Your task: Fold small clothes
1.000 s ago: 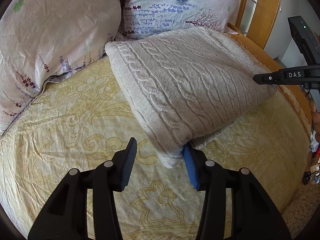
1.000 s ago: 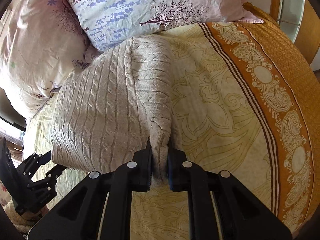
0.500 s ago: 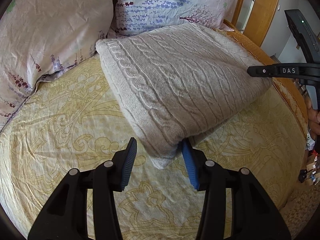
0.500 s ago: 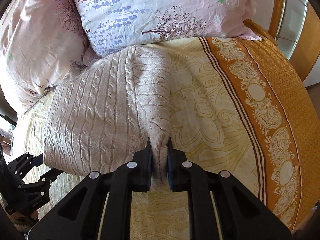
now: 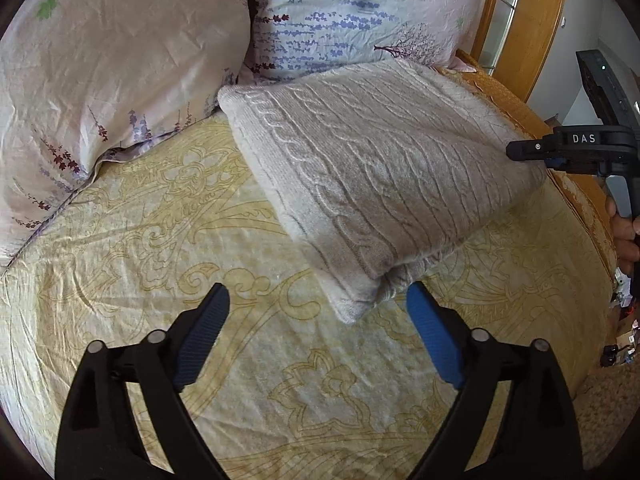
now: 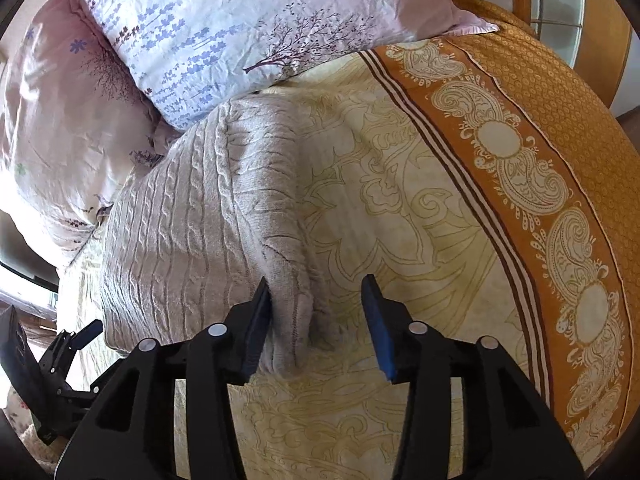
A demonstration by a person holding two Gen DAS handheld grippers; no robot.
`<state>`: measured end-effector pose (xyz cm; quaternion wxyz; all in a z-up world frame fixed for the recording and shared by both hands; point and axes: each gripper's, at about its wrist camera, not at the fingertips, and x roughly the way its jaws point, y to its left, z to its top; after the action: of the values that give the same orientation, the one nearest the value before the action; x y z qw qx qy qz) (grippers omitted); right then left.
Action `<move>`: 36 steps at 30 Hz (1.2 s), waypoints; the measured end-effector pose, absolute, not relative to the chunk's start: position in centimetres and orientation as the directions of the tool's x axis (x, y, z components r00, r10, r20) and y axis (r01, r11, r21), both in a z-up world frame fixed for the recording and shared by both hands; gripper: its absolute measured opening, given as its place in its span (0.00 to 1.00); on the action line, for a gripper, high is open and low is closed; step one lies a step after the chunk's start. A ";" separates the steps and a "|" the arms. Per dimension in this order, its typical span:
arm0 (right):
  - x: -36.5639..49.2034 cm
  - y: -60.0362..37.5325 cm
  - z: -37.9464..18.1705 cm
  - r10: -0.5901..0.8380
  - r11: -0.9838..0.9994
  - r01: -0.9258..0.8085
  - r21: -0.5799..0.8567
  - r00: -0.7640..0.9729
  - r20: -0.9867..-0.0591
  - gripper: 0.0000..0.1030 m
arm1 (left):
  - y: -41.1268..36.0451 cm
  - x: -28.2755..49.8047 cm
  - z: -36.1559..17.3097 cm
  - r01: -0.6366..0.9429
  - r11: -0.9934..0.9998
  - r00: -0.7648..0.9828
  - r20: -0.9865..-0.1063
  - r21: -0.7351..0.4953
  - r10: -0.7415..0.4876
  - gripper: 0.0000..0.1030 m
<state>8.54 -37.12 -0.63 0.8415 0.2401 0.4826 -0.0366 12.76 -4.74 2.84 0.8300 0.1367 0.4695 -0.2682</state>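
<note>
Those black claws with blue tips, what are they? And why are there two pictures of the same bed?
They are grabbing tools a person holds, one in each hand, each carrying a camera that looks along its fingers. One picture is from the left gripper, one from the right gripper. A folded grey knitted sweater lies on the yellow bedspread, beside flowery pillows. Both grippers are open and hold nothing; a sweater corner sits between the right one's fingers.

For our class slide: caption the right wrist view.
Open right gripper beside the folded cable-knit sweater on the bedspread.
</note>
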 end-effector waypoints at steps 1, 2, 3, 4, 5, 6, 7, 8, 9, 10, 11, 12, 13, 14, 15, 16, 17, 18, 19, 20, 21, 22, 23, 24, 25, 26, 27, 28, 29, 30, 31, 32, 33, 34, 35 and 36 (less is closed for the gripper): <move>8.5 -37.6 -0.3 0.176 0.874 0.299 0.384 0.541 -0.822 0.52 | -4.1 12.8 3.2 0.569 0.822 0.422 -0.848 -0.026 -0.319 0.93; 8.6 -38.0 0.1 0.185 0.863 0.306 0.401 0.548 -0.816 0.54 | -3.5 13.0 3.6 0.560 0.828 0.431 -0.844 -0.027 -0.319 0.93; 8.8 -38.5 0.6 0.186 0.854 0.314 0.416 0.561 -0.806 0.55 | -2.8 13.3 3.9 0.548 0.836 0.438 -0.841 -0.031 -0.318 0.94; 9.1 -39.1 1.1 0.183 0.842 0.325 0.431 0.579 -0.795 0.56 | -2.3 13.8 4.2 0.534 0.845 0.442 -0.837 -0.043 -0.322 0.94; 9.5 -39.5 1.3 0.189 0.830 0.331 0.448 0.589 -0.785 0.56 | -1.8 14.4 4.5 0.515 0.855 0.443 -0.832 -0.068 -0.333 0.94; 10.1 -40.0 1.6 0.204 0.814 0.337 0.474 0.598 -0.775 0.56 | -1.5 15.1 4.8 0.494 0.863 0.441 -0.826 -0.104 -0.351 0.94; 10.9 -40.4 1.7 0.227 0.792 0.341 0.506 0.605 -0.763 0.56 | -1.1 16.0 5.0 0.466 0.872 0.434 -0.819 -0.151 -0.374 0.94; 11.8 -40.8 1.8 0.254 0.772 0.339 0.538 0.611 -0.750 0.56 | -0.9 17.0 5.1 0.434 0.878 0.425 -0.813 -0.202 -0.397 0.94; 12.6 -41.0 1.9 0.278 0.753 0.337 0.565 0.615 -0.738 0.56 | -0.8 18.1 5.2 0.405 0.879 0.416 -0.806 -0.251 -0.421 0.94; 13.6 -41.1 1.9 0.301 0.736 0.335 0.588 0.615 -0.729 0.56 | -0.8 19.0 5.3 0.378 0.882 0.409 -0.803 -0.282 -0.432 0.94; 14.6 -41.2 1.8 0.319 0.725 0.333 0.602 0.613 -0.723 0.56 | -1.1 19.9 5.3 0.355 0.885 0.401 -0.806 -0.302 -0.436 0.94; 15.7 -41.2 1.7 0.336 0.714 0.332 0.617 0.611 -0.717 0.56 | -1.5 20.7 5.4 0.344 0.884 0.393 -0.806 -0.317 -0.443 0.94; 16.5 -41.1 1.5 0.348 0.708 0.331 0.624 0.606 -0.716 0.56 | -1.9 21.4 5.4 0.339 0.882 0.390 -0.804 -0.328 -0.449 0.94; 17.4 -41.0 1.2 0.358 0.702 0.335 0.628 0.597 -0.718 0.56 | -2.3 22.0 5.4 0.334 0.879 0.384 -0.802 -0.341 -0.457 0.94; 18.2 -41.0 0.9 0.367 0.695 0.342 0.632 0.587 -0.721 0.56 | -2.8 22.8 5.3 0.327 0.877 0.375 -0.803 -0.353 -0.463 0.94; 19.0 -41.0 0.3 0.379 0.685 0.350 0.638 0.577 -0.724 0.56 | -3.3 23.4 5.2 0.322 0.874 0.363 -0.805 -0.364 -0.469 0.94; 19.6 -41.0 -0.2 0.390 0.675 0.360 0.644 0.567 -0.726 0.56 | -3.8 23.9 4.9 0.322 0.872 0.352 -0.808 -0.369 -0.472 0.94; 20.1 -41.0 -0.6 0.403 0.663 0.368 0.652 0.559 -0.725 0.56 | -4.1 24.3 4.6 0.317 0.875 0.346 -0.815 -0.365 -0.465 0.94; 20.5 -40.9 -1.0 0.415 0.651 0.373 0.661 0.554 -0.722 0.56 | -4.4 24.7 4.3 0.313 0.877 0.335 -0.822 -0.364 -0.460 0.94; 20.6 -40.8 -1.3 0.423 0.645 0.374 0.666 0.552 -0.719 0.56 | -4.7 25.2 4.0 0.307 0.878 0.322 -0.828 -0.368 -0.459 0.94; 20.7 -40.7 -1.5 0.429 0.643 0.372 0.670 0.550 -0.717 0.56 | -4.8 25.5 3.6 0.300 0.876 0.310 -0.830 -0.378 -0.464 0.94; 20.9 -40.5 -1.7 0.434 0.642 0.368 0.672 0.549 -0.715 0.55 | -4.9 25.8 3.3 0.293 0.872 0.298 -0.829 -0.392 -0.473 0.94; 21.0 -40.3 -1.8 0.438 0.644 0.361 0.675 0.550 -0.712 0.47 | -4.9 26.0 3.0 0.286 0.869 0.291 -0.828 -0.404 -0.480 0.94; 21.2 -40.1 -1.9 0.446 0.648 0.348 0.677 0.547 -0.708 0.41 | -5.0 26.1 2.8 0.282 0.866 0.284 -0.826 -0.413 -0.486 0.93; 21.3 -39.9 -1.9 0.446 0.657 0.339 0.673 0.545 -0.710 0.30 | -5.0 26.2 2.6 0.279 0.865 0.279 -0.826 -0.418 -0.489 0.92; 21.6 -39.8 -1.8 0.442 0.670 0.322 0.669 0.550 -0.708 0.20 | -5.0 26.3 2.4 0.279 0.862 0.272 -0.826 -0.424 -0.494 0.86; 21.7 -39.7 -1.4 0.432 0.688 0.304 0.659 0.559 -0.708 0.14 | -5.2 26.4 2.1 0.279 0.857 0.260 -0.825 -0.433 -0.502 0.80; 21.7 -39.4 -0.8 0.408 0.713 0.285 0.641 0.574 -0.710 0.11 | -5.4 26.5 1.8 0.279 0.851 0.241 -0.825 -0.446 -0.511 0.73; 21.8 -39.3 0.0 0.388 0.734 0.265 0.626 0.592 -0.706 0.10 | -5.5 26.8 1.5 0.275 0.847 0.229 -0.824 -0.455 -0.518 0.71; 21.8 -39.1 1.0 0.372 0.750 0.240 0.616 0.617 -0.694 0.10 | -5.6 26.8 1.5 0.271 0.847 0.232 -0.823 -0.458 -0.519 0.70; 21.9 -39.1 1.7 0.360 0.761 0.224 0.609 0.635 -0.684 0.09 | -5.6 26.9 1.5 0.271 0.845 0.231 -0.822 -0.460 -0.521 0.70; 22.1 -38.9 2.5 0.348 0.772 0.210 0.600 0.651 -0.675 0.09 | -5.7 27.0 1.5 0.271 0.845 0.230 -0.821 -0.461 -0.522 0.69; 22.1 -38.8 2.9 0.336 0.782 0.203 0.589 0.659 -0.673 0.09 | -5.7 27.2 1.5 0.270 0.844 0.230 -0.820 -0.463 -0.524 0.69; 22.3 -38.7 3.1 0.318 0.797 0.202 0.569 0.660 -0.681 0.09 | -5.7 27.3 1.4 0.267 0.843 0.231 -0.818 -0.468 -0.527 0.70; 22.7 -38.7 2.7 0.302 0.811 0.213 0.546 0.646 -0.701 0.09 | -5.5 27.4 1.3 0.263 0.842 0.231 -0.816 -0.471 -0.529 0.70; 23.1 -38.6 2.0 0.287 0.819 0.236 0.524 0.621 -0.729 0.09 | -5.4 27.5 1.2 0.259 0.842 0.230 -0.816 -0.474 -0.530 0.70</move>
<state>23.05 -38.58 1.96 0.8486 0.3008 0.4348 0.0151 27.53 -5.41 1.21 0.7752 -0.1199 0.5657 -0.2544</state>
